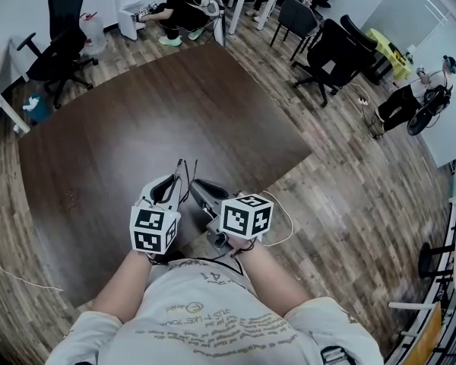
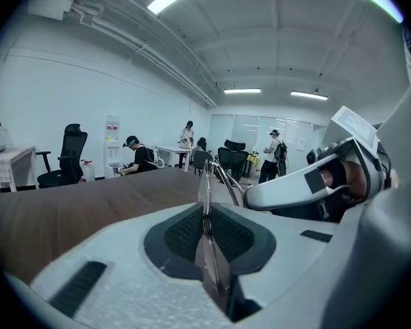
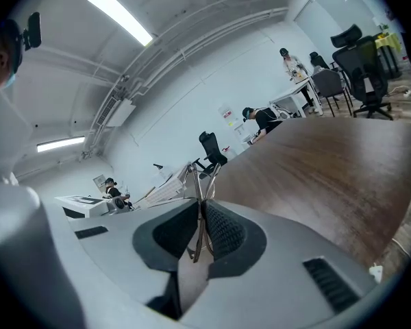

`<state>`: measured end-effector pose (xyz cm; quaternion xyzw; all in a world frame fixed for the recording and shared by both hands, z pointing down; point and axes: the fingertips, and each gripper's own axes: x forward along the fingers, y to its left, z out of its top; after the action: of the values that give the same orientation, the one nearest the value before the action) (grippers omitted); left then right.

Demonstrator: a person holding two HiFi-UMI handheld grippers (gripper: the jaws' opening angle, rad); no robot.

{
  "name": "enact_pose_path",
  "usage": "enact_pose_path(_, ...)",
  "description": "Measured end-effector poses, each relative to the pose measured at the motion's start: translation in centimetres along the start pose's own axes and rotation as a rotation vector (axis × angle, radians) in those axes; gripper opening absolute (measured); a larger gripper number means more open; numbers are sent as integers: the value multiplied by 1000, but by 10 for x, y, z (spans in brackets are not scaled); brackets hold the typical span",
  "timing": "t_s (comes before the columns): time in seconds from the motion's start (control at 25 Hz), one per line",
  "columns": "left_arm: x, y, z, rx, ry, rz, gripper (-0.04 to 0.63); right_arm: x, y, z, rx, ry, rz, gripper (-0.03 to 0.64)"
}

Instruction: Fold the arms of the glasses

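Glasses (image 2: pixel 205 187), light, thin-wired and easily bent, hung over the counter's (image 1: pixel 137 128) 6 o'clock edge, our left gripper's (image 2: pixel 207 225) fingers (image 2: pixel 178 235) pinching the front and our right gripper's (image 3: pixel 200 219) a thin arm, so we judged gentle holds near the hinges safest.

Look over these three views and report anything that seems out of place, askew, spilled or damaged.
Nothing stands out. The glasses are clamped by both the left gripper and the right gripper, held up over the brown table. No spill, break or bend shows.
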<state>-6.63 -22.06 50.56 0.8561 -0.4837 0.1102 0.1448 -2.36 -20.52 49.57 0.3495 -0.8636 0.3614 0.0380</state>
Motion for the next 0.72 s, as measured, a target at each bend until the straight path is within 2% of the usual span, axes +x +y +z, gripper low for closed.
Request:
enact_pose_path(0.32,-2,-8,0,37,6,-12,44,2,5,0,-3,-4,17,44)
enact_pose_path(0.56,-3,-11,2,40,5,-31,44,5,9,0,1,-9,24,44)
enact_pose_path(0.72,-2,-14,2,16,0,-65,44,5,10,2,6,-14,24,44)
